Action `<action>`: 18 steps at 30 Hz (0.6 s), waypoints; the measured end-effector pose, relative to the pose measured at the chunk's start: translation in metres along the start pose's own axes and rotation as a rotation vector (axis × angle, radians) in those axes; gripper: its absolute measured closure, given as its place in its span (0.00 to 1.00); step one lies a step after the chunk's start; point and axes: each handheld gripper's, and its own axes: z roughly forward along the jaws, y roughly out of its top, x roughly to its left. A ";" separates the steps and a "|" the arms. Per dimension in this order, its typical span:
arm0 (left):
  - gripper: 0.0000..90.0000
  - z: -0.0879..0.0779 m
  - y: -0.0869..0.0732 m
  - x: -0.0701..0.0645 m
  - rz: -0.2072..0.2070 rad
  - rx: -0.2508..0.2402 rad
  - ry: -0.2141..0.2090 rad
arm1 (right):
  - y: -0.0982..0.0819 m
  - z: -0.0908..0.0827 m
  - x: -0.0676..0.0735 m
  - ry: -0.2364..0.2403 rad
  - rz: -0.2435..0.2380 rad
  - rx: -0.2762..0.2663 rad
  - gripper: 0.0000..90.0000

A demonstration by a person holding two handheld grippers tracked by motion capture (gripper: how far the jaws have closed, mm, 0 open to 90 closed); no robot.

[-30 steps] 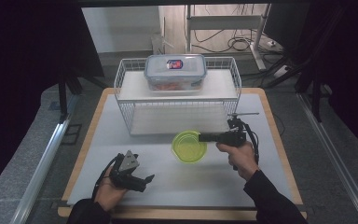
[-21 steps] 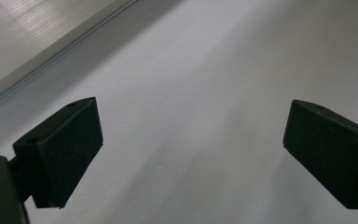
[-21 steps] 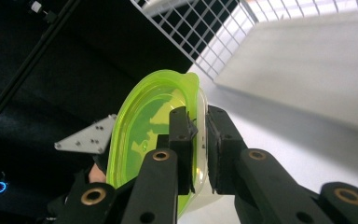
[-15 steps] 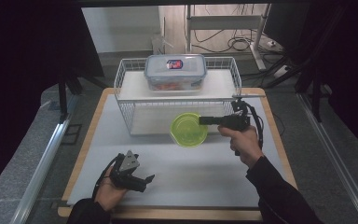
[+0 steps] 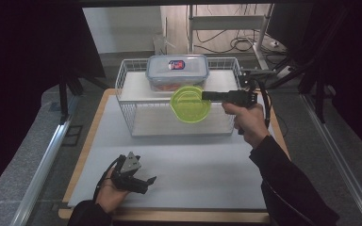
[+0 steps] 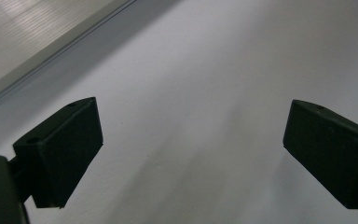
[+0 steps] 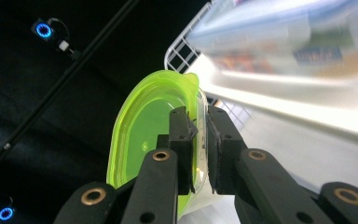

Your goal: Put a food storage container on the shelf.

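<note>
Your right gripper [image 5: 206, 96] pinches the rim of the green bowl [image 5: 190, 104], held in the air at twelve o'clock against the white wire rack [image 5: 127, 109]. Your left gripper [image 5: 147, 183], jaws spread wide and empty, rests at seven o'clock on the white mat [image 5: 202, 165].

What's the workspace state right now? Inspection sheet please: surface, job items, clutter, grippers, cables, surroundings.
Surface: white mat on a wood-edged table, bare in front.
Job's things: green bowl held in the air in front of the wire rack; lidded clear container on the rack's top shelf.
Clutter: nothing seen.
Grippers: right gripper has its jaws shut on the bowl's rim; left gripper rests low over the mat near the front edge, jaws open, holding nothing.
Cables: one trails from the right gripper; more lie on the floor behind the table.
Surroundings: dark curtains on both sides, metal shelving behind.
</note>
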 end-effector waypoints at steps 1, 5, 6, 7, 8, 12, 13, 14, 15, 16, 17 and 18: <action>0.05 0.000 0.000 0.000 0.002 0.002 0.000 | 0.004 0.000 0.002 0.003 -0.001 -0.006 0.91; 0.05 0.000 0.000 0.000 0.000 0.003 -0.002 | 0.020 0.001 0.009 0.006 -0.001 -0.030 0.91; 0.05 0.000 0.000 0.000 0.001 0.003 -0.003 | 0.023 0.002 0.010 0.006 -0.001 -0.033 0.91; 0.05 0.000 0.000 0.000 -0.002 0.003 -0.004 | 0.026 0.002 0.011 0.007 -0.002 -0.037 0.91; 0.05 0.000 0.000 0.000 0.001 0.002 -0.004 | 0.033 0.003 0.013 0.009 0.006 -0.051 0.91; 0.05 0.000 0.000 0.000 0.003 0.003 -0.005 | 0.045 0.004 0.014 -0.003 0.008 -0.074 0.91; 0.05 0.000 0.000 0.000 0.001 0.001 -0.007 | 0.053 0.005 0.015 -0.024 0.004 -0.089 0.91; 0.05 0.000 0.000 0.000 0.002 0.001 -0.007 | 0.056 0.005 0.015 -0.031 0.005 -0.097 0.91; 0.05 0.000 0.000 0.000 0.000 0.001 -0.009 | 0.060 0.005 0.015 -0.038 0.005 -0.105 0.91; 0.05 0.000 0.000 0.000 0.000 0.001 -0.009 | 0.060 0.005 0.015 -0.038 0.005 -0.105 0.91; 0.05 0.001 0.000 0.000 -0.003 0.000 -0.011 | 0.064 0.005 0.015 -0.047 0.006 -0.114 0.91; 0.05 0.001 0.000 0.000 -0.003 0.000 -0.011 | 0.067 0.006 0.015 -0.055 0.007 -0.123 0.91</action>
